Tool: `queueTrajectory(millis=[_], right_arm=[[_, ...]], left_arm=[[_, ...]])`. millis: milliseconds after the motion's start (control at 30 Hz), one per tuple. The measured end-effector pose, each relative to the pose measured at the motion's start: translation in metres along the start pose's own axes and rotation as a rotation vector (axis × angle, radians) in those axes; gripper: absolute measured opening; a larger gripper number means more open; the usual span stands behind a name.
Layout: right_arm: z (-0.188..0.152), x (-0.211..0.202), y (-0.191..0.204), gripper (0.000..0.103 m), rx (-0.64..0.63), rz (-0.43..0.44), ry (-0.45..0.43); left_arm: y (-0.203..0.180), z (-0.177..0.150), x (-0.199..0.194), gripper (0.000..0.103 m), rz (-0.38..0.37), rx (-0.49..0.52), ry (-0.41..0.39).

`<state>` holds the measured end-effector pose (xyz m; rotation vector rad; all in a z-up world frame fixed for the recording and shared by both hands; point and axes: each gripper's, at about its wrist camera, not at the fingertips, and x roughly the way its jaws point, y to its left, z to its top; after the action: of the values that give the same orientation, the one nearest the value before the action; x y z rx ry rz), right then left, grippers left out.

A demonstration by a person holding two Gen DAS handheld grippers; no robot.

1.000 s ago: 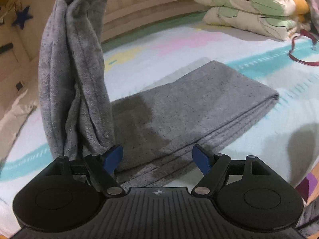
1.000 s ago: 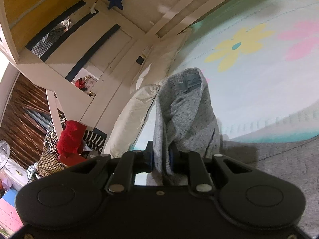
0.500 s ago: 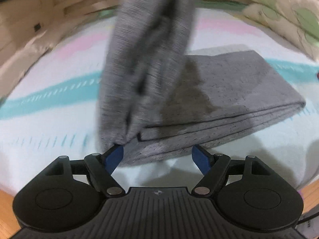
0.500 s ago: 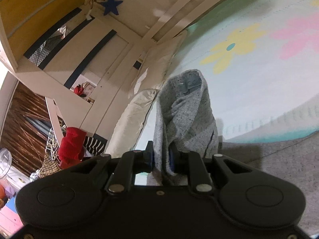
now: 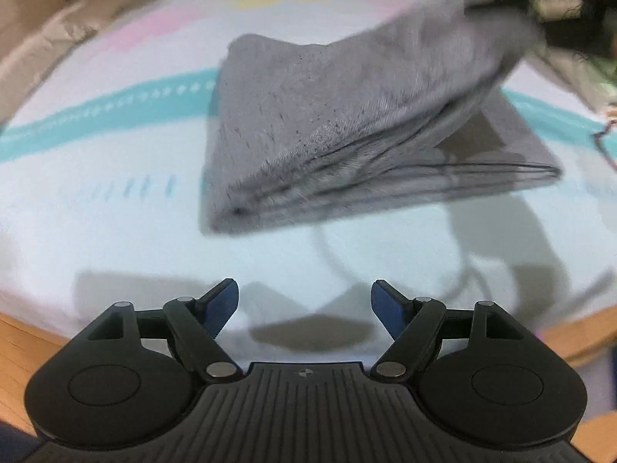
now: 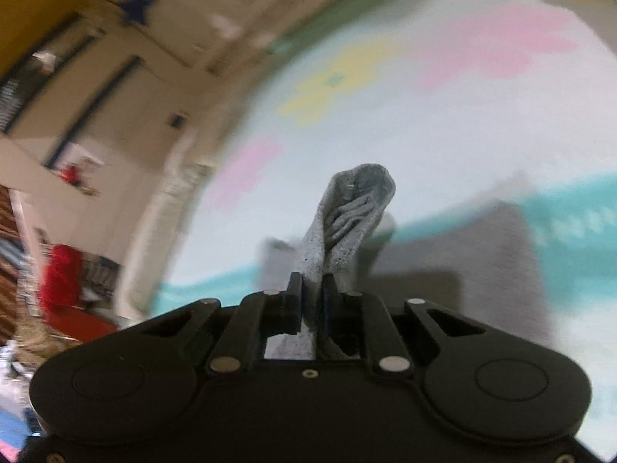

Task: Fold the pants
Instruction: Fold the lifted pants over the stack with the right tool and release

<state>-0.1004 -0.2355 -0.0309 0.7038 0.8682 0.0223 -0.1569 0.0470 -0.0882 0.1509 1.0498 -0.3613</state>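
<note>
Right gripper (image 6: 311,289) of mine is clenched on a bunched end of the gray pants (image 5: 347,127), lifting that flap above the folded rest lying on the bed (image 5: 115,200). My left gripper (image 5: 304,301) hangs released, its 2 blue fingers (image 5: 221,301) spread wide, near the pants but apart from them.

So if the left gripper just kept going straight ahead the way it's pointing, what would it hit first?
Probably the bedsheet, then the near edge of the folded grey pants. The left gripper is open and empty; depth is uncertain.
</note>
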Motion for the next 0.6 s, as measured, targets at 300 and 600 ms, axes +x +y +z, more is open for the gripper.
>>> queueTrajectory(millis=[300,600], right_arm=[[-0.009,0.002,-0.016,0.084,-0.041,-0.069,-0.061],[-0.021,0.025,-0.038,0.086,-0.025,-0.106,0.017]], left_arm=[[0.020,0.042,-0.069,0.075,-0.105,-0.014,-0.158],[0.047,0.130,-0.034,0.076,0.028,-0.053,-0.202]])
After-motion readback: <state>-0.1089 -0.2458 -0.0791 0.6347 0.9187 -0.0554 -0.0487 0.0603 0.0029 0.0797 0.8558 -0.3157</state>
